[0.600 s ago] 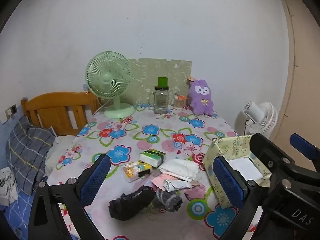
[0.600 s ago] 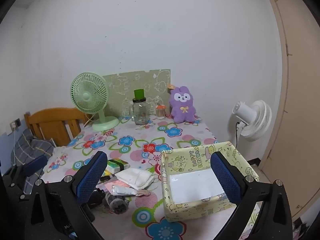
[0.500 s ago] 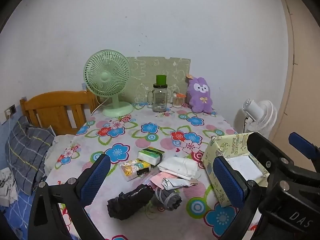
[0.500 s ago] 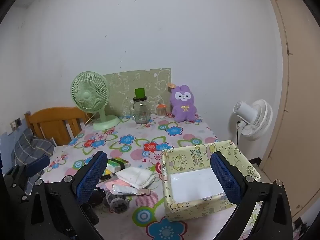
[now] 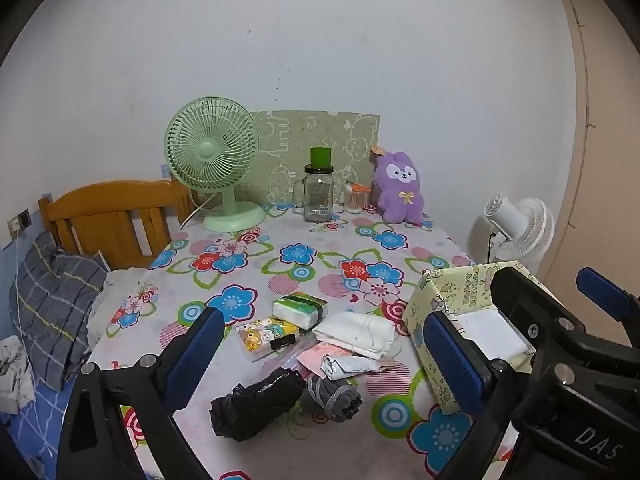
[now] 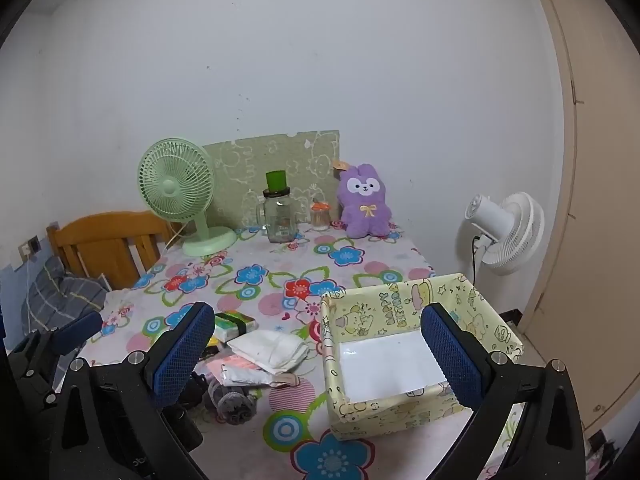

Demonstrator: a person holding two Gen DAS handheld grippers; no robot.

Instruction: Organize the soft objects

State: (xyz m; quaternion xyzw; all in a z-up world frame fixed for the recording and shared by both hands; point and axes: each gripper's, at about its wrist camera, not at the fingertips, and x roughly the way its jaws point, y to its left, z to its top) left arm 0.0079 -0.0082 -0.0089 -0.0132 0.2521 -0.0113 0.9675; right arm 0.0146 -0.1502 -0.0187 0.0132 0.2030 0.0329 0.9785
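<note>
A pile of soft things lies on the floral table: a black bundle [image 5: 256, 404], a grey rolled sock [image 5: 334, 394], a white folded cloth [image 5: 356, 332], a silver packet [image 5: 348, 364], a green tissue pack [image 5: 300, 309] and a cartoon tissue pack [image 5: 266, 336]. A yellow patterned box [image 6: 400, 344] with a white bottom stands to their right, open-topped. My left gripper [image 5: 324, 360] is open, held above the pile. My right gripper [image 6: 320, 354] is open, above the box's left wall. Both are empty. The white cloth [image 6: 272, 350] and sock [image 6: 234, 400] also show in the right wrist view.
At the back of the table stand a green fan [image 5: 212, 160], a glass jar with green lid [image 5: 318, 192], a small cotton-swab jar [image 5: 354, 198] and a purple plush rabbit [image 5: 400, 188]. A wooden chair [image 5: 112, 220] is left, a white floor fan [image 6: 504, 232] right.
Both grippers have drawn back and risen slightly; the table contents sit a little lower and farther in view. Nothing on the table moved.
</note>
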